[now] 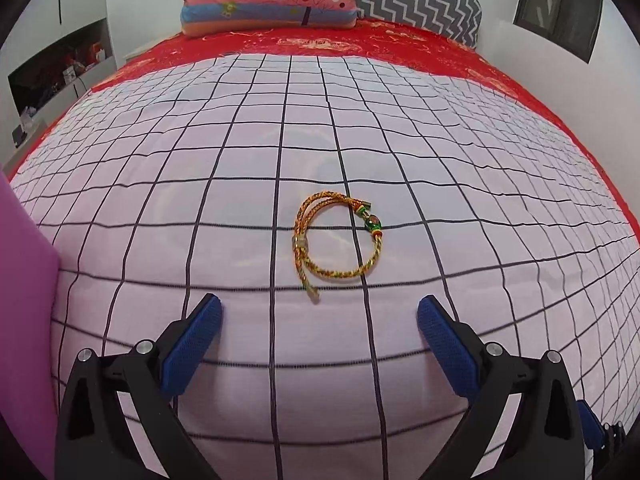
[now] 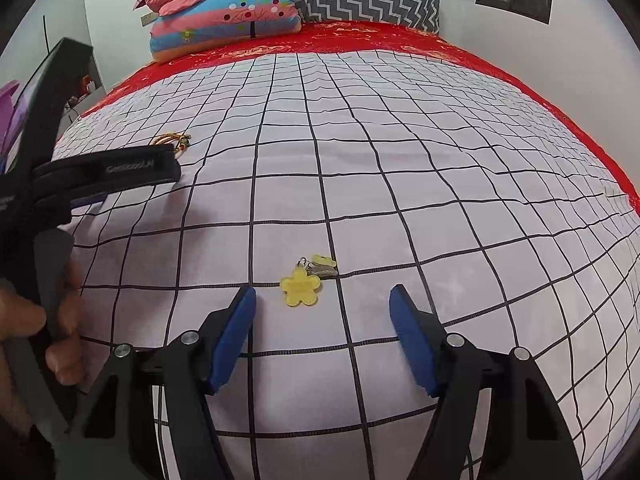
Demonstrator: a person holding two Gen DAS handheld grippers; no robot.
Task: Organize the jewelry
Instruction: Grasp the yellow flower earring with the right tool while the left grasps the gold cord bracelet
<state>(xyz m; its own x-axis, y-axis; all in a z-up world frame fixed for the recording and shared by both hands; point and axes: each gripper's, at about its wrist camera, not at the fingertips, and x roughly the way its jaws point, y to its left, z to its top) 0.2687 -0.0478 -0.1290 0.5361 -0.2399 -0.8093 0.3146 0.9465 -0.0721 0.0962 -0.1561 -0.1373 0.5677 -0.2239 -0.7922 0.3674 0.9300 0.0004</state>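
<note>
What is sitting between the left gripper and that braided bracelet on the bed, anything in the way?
Nothing visible. The left gripper is open, and the braided bracelet lies flat just ahead of its fingertips. Only bare checked bedsheet shows between them.

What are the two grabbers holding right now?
Nothing. Both sets of jaws are open: the left gripper faces the braided bracelet, and the right gripper faces the yellow flower charm.

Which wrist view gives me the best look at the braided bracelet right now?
The left wrist view: the braided bracelet lies whole and unobstructed on the checked sheet, just ahead of the open left tool. The right wrist view shows only a small far piece, mostly hidden behind the left tool's body.
</note>
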